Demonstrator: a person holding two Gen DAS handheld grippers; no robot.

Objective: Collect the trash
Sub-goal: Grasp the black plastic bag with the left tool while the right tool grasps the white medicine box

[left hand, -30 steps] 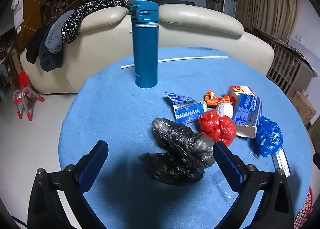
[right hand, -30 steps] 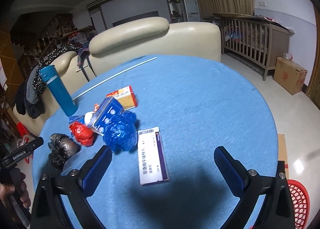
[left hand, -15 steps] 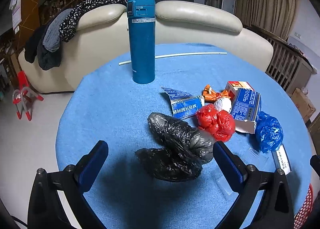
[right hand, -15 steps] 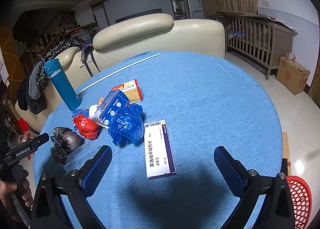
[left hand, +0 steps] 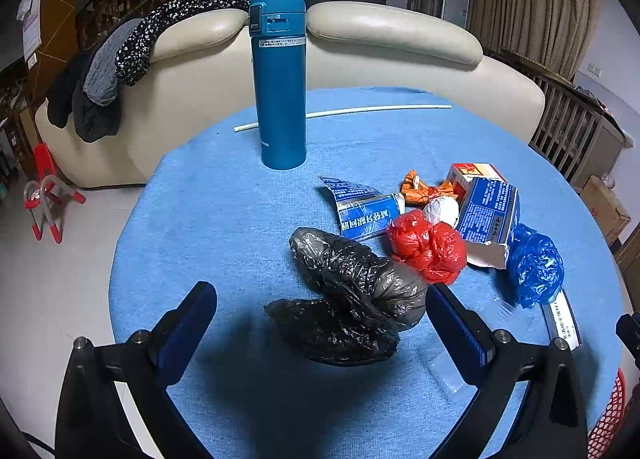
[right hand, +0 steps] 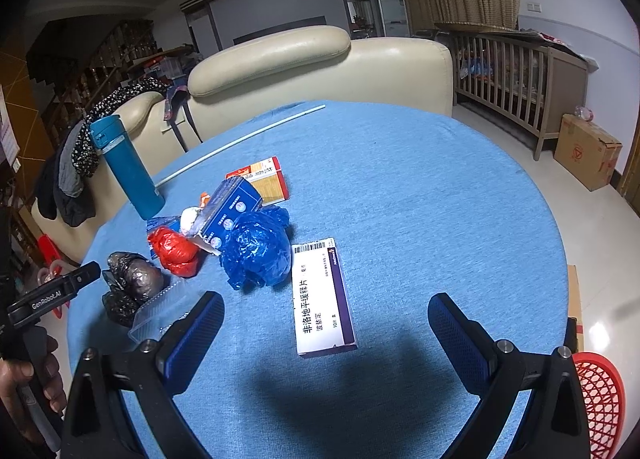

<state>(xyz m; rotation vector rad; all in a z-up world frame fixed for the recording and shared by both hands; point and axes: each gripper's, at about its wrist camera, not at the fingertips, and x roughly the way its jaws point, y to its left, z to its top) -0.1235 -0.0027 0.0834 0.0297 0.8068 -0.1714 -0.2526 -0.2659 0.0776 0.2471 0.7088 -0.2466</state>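
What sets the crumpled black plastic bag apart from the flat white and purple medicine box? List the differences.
The crumpled black plastic bag is dark, glossy and lumpy; the flat white and purple medicine box is pale, printed and sharp-edged. The bag sits before the left gripper, the box before the right gripper. Both lie ungripped on the blue tablecloth.

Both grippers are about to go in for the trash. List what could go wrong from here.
1. The left gripper is open around the black bag; its right finger sits near the red bag, so closing could pinch or drag both.
2. The white box lies flat between the right gripper's open fingers; they might slide over it.
3. The clear tray beside the black bag may get knocked.
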